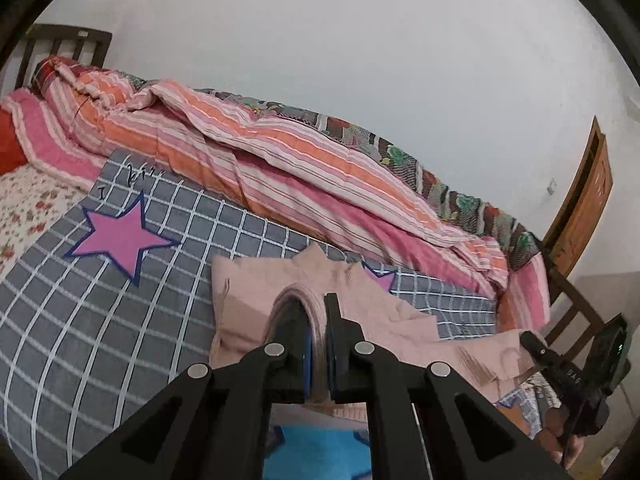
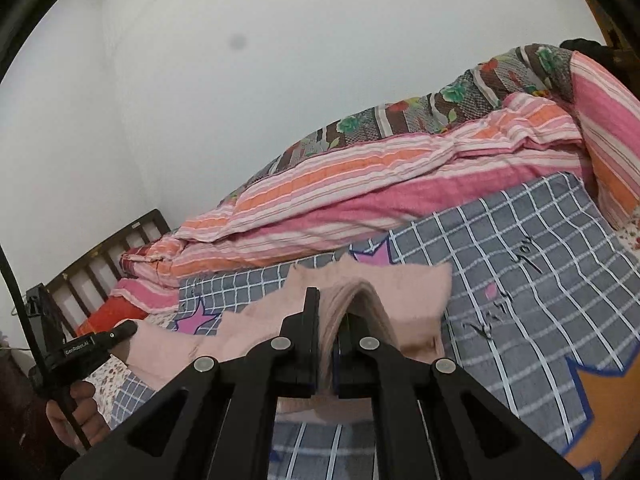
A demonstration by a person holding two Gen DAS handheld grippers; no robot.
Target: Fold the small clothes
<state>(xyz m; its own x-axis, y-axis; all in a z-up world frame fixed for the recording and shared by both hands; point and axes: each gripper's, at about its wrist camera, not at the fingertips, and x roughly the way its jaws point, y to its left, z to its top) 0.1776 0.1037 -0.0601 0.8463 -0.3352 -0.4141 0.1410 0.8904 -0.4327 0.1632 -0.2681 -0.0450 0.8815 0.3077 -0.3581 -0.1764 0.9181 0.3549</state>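
Note:
A pale pink small garment [image 1: 256, 300] lies on the grey checked bedsheet [image 1: 120, 320]. My left gripper [image 1: 316, 312] is shut on a bunched fold of it, which bulges up between the fingers. My right gripper [image 2: 332, 312] is shut on another fold of the same pink garment [image 2: 416, 296], lifted a little off the sheet [image 2: 520, 280]. Each gripper shows in the other's view: the right one at the far right of the left wrist view [image 1: 532, 340], the left one at the far left of the right wrist view [image 2: 124, 328].
A striped pink and orange quilt [image 1: 280, 160] is heaped along the white wall behind the sheet, also in the right wrist view [image 2: 360, 184]. A dark wooden headboard [image 1: 64, 44] and a wooden door [image 1: 588, 200] stand at the ends. Star prints [image 1: 120, 236] mark the sheet.

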